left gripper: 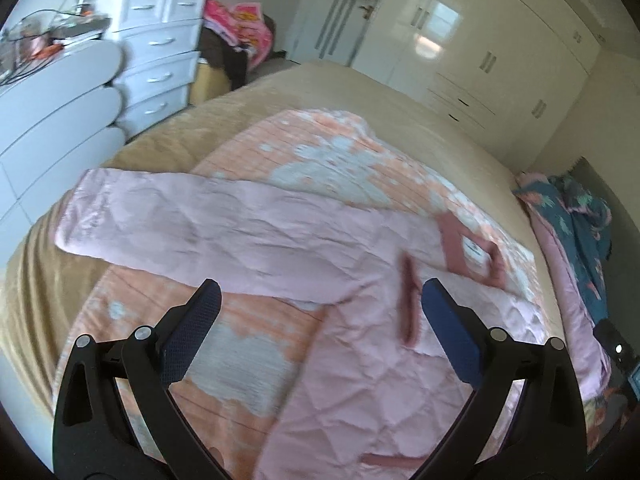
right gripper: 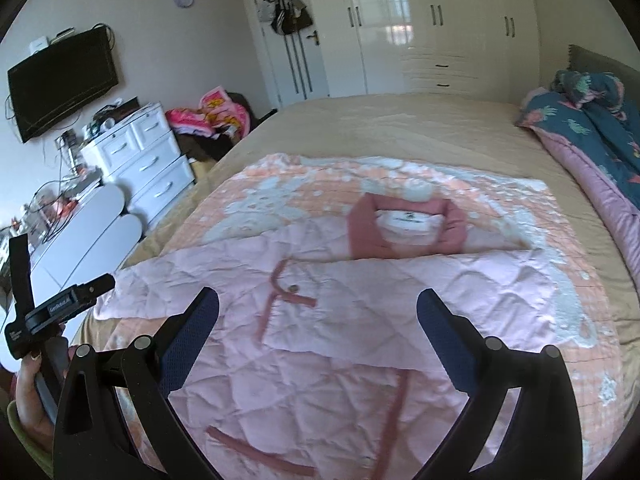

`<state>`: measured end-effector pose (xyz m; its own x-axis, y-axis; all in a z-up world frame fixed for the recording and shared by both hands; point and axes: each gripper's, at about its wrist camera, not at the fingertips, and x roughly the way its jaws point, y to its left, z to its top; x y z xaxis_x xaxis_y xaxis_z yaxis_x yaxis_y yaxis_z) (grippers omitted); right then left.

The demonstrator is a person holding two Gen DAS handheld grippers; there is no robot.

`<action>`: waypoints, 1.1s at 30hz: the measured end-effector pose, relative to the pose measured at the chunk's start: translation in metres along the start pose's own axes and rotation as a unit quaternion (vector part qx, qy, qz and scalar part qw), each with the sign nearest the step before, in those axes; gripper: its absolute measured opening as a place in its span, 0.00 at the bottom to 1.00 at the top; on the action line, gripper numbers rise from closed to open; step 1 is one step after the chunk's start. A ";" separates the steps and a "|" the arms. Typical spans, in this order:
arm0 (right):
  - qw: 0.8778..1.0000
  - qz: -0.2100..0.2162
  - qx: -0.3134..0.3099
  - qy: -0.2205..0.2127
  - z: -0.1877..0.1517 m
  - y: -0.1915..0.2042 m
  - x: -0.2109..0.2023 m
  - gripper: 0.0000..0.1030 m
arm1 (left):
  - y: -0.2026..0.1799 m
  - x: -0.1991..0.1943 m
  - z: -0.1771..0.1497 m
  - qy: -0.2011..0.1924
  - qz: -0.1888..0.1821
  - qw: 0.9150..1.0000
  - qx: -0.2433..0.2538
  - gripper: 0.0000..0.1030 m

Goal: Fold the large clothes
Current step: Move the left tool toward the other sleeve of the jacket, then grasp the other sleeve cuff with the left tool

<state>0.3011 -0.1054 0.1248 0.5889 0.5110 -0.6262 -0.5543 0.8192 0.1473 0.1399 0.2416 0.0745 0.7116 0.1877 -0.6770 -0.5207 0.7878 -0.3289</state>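
Note:
A pale pink quilted jacket (left gripper: pixel 360 360) with a darker pink collar (left gripper: pixel 472 252) lies flat on an orange and white blanket (left gripper: pixel 320 152) on the bed. One sleeve (left gripper: pixel 180 224) stretches out to the left. In the right wrist view the jacket (right gripper: pixel 320 380) has its right sleeve folded across the chest (right gripper: pixel 420 292), below the collar (right gripper: pixel 408 224). My left gripper (left gripper: pixel 320 304) is open and empty above the jacket's left side. My right gripper (right gripper: pixel 318 312) is open and empty above the jacket's middle. The left gripper's handle (right gripper: pixel 60 308) shows at the left edge.
The bed has a tan cover (right gripper: pixel 400 124). A folded teal and pink quilt (right gripper: pixel 592 128) lies at the headboard side. A white dresser (right gripper: pixel 140 156) and white rounded furniture (left gripper: pixel 52 112) stand along the bed's left. White wardrobes (right gripper: pixel 432 24) line the far wall.

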 end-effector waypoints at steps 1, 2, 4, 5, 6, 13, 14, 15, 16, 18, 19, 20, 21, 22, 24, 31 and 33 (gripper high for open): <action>1.000 0.003 -0.002 0.004 0.000 0.006 0.006 0.96 | 0.004 0.000 0.001 -0.001 0.006 1.000 -0.002 0.91; 1.000 0.005 -0.003 0.006 0.000 0.011 0.011 0.96 | 0.009 0.000 0.002 -0.002 0.009 1.000 -0.005 0.91; 1.000 0.011 -0.009 0.008 -0.001 0.021 0.020 0.96 | 0.020 0.000 0.003 -0.008 0.017 1.000 -0.016 0.91; 1.000 0.015 -0.013 0.010 -0.001 0.027 0.024 0.96 | 0.025 0.002 0.003 -0.009 0.023 0.999 -0.023 0.91; 1.000 0.017 -0.017 0.012 -0.002 0.032 0.028 0.96 | 0.032 0.004 0.004 -0.010 0.032 0.999 -0.032 0.91; 0.997 0.035 -0.058 0.028 -0.008 0.071 0.054 0.96 | 0.072 0.025 0.006 -0.012 0.100 0.992 -0.077 0.91; 0.997 0.035 -0.065 0.029 -0.009 0.075 0.058 0.96 | 0.079 0.029 0.006 -0.014 0.111 0.990 -0.083 0.91; 0.996 0.034 -0.073 0.031 -0.010 0.079 0.062 0.96 | 0.083 0.031 0.006 -0.016 0.118 0.989 -0.088 0.91; 0.996 0.036 -0.078 0.034 -0.011 0.082 0.067 0.96 | 0.088 0.033 0.006 -0.020 0.125 0.988 -0.094 0.91; 0.995 0.039 -0.083 0.041 -0.013 0.088 0.076 0.96 | 0.099 0.037 0.006 -0.023 0.135 0.985 -0.103 0.91; 0.994 0.042 -0.087 0.046 -0.014 0.090 0.083 0.96 | 0.103 0.040 0.006 -0.020 0.136 0.985 -0.107 0.91; 0.994 0.042 -0.089 0.051 -0.015 0.093 0.089 0.96 | 0.107 0.043 0.006 -0.016 0.138 0.984 -0.110 0.91; 0.993 0.044 -0.091 0.055 -0.016 0.095 0.095 0.96 | 0.112 0.046 0.006 -0.012 0.140 0.983 -0.115 0.91; 0.993 0.046 -0.092 0.059 -0.016 0.097 0.100 0.96 | 0.119 0.051 0.006 -0.007 0.142 0.982 -0.123 0.91; 0.992 0.049 -0.095 0.065 -0.018 0.104 0.114 0.96 | 0.129 0.057 0.006 0.002 0.145 0.980 -0.138 0.91; 0.989 0.072 -0.100 0.084 -0.025 0.129 0.151 0.96 | 0.168 0.077 0.001 0.007 0.143 0.968 -0.204 0.91; 0.988 0.076 -0.101 0.089 -0.027 0.133 0.159 0.96 | 0.174 0.085 0.000 0.014 0.140 0.966 -0.218 0.91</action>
<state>0.3052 0.0782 0.0240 0.3869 0.5558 -0.7358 -0.7454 0.6583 0.1053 0.1094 0.3946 -0.0406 0.5037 0.3370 -0.7954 -0.8446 0.3856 -0.3715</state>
